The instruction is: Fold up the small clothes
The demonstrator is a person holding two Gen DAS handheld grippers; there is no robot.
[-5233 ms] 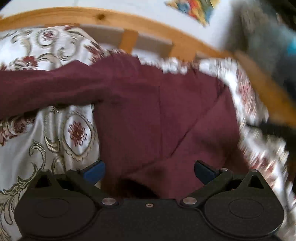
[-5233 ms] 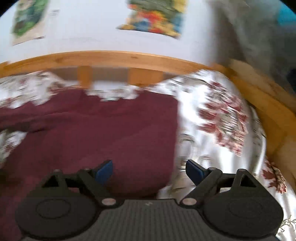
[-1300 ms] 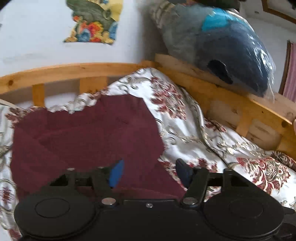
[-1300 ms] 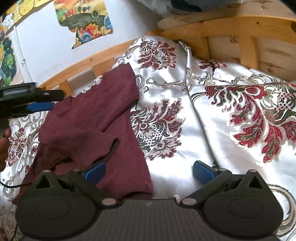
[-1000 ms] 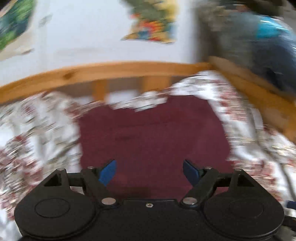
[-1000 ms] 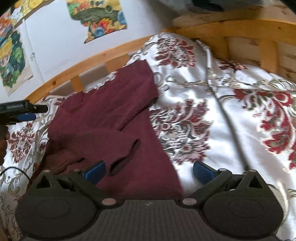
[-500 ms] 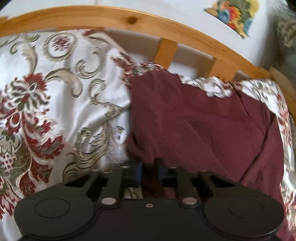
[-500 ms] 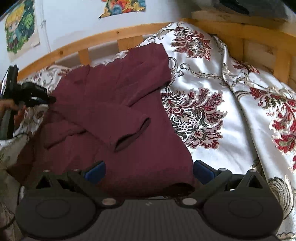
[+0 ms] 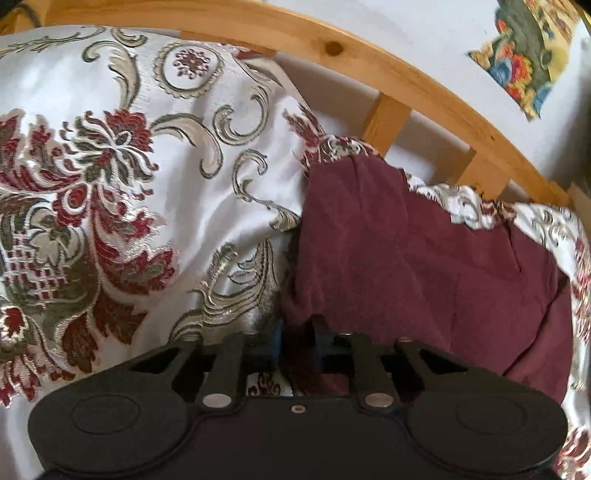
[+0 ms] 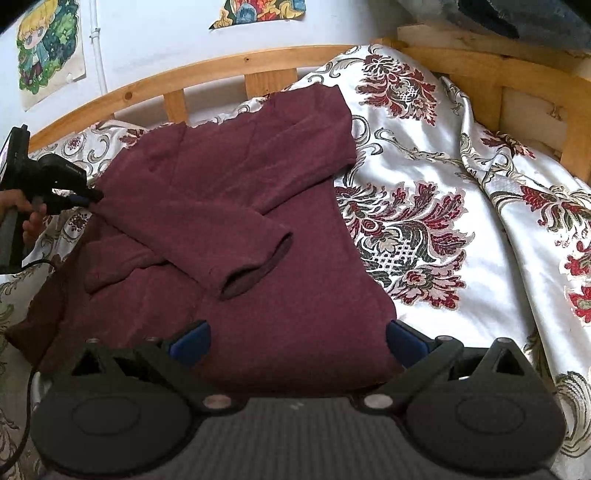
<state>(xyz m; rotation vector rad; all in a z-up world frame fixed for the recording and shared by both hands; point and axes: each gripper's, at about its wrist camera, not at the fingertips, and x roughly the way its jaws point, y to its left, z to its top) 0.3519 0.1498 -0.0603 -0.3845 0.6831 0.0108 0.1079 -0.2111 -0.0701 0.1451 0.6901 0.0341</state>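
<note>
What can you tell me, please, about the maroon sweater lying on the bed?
The maroon sweater looks like soft knit. It lies spread on the floral bedspread beside the wooden bed rail, one sleeve folded across its body with the cuff open. The left gripper is shut on its left edge; the open right gripper straddles its near hem.

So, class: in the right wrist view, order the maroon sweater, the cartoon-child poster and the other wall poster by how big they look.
1. maroon sweater, largest by far.
2. cartoon-child poster.
3. other wall poster, cut off by the frame's top edge, so unsure.
The sweater lies nearer the camera.
</note>
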